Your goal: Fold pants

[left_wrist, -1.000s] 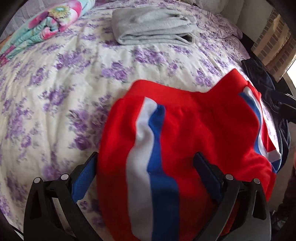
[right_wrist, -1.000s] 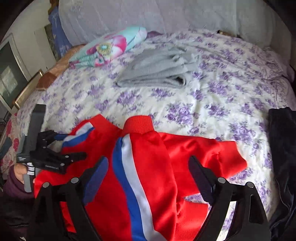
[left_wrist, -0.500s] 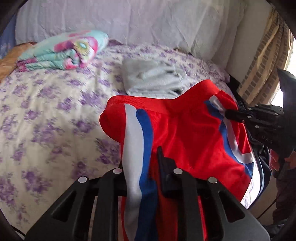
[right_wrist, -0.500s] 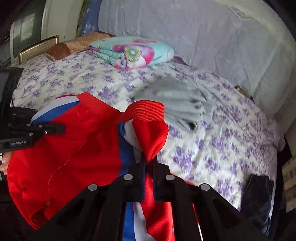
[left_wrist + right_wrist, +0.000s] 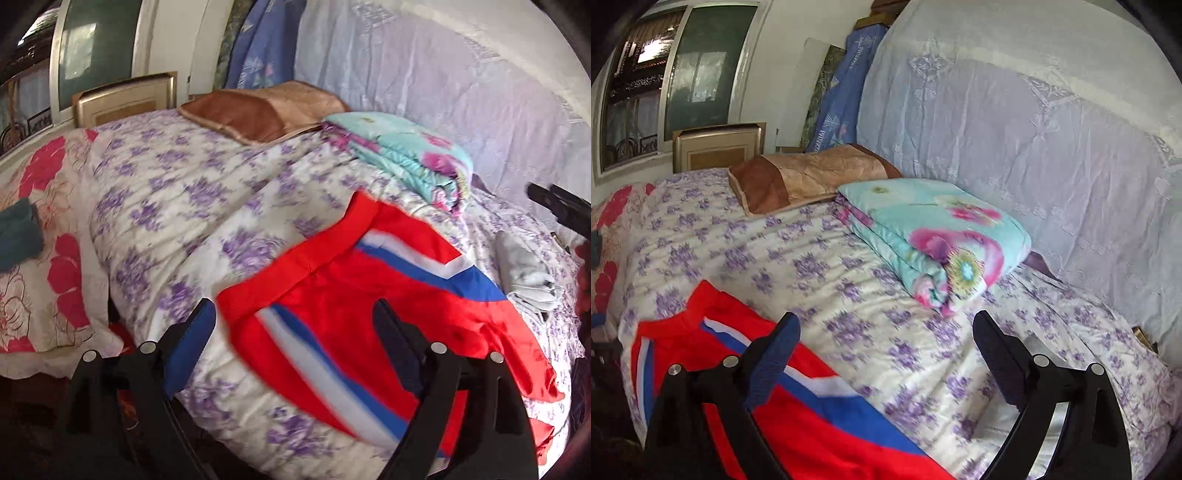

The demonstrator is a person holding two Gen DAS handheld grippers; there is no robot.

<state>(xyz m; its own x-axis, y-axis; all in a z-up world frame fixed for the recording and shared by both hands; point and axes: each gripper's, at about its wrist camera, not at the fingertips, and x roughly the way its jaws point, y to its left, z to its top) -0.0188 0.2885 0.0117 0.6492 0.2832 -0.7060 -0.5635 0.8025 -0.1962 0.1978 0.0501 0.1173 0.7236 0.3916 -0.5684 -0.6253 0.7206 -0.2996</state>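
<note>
since half a second ago both grippers let go: left gripper [image 5: 291, 325] and right gripper [image 5: 884, 332] spread, red pants [image 5: 369, 314] dropped flat below the folded quilt [image 5: 399, 158] for folding

— Bright in here, soft daylight everywhere, hardly a shadow on the bed [image 5: 849, 295].

— The window [image 5: 698, 66] itself looks dark and greenish. See the smear on the red pants [image 5: 369, 332]?

— Yes, stripes and purple flowers blur low in both views. The edges bend strongly and the corners go black.
</note>
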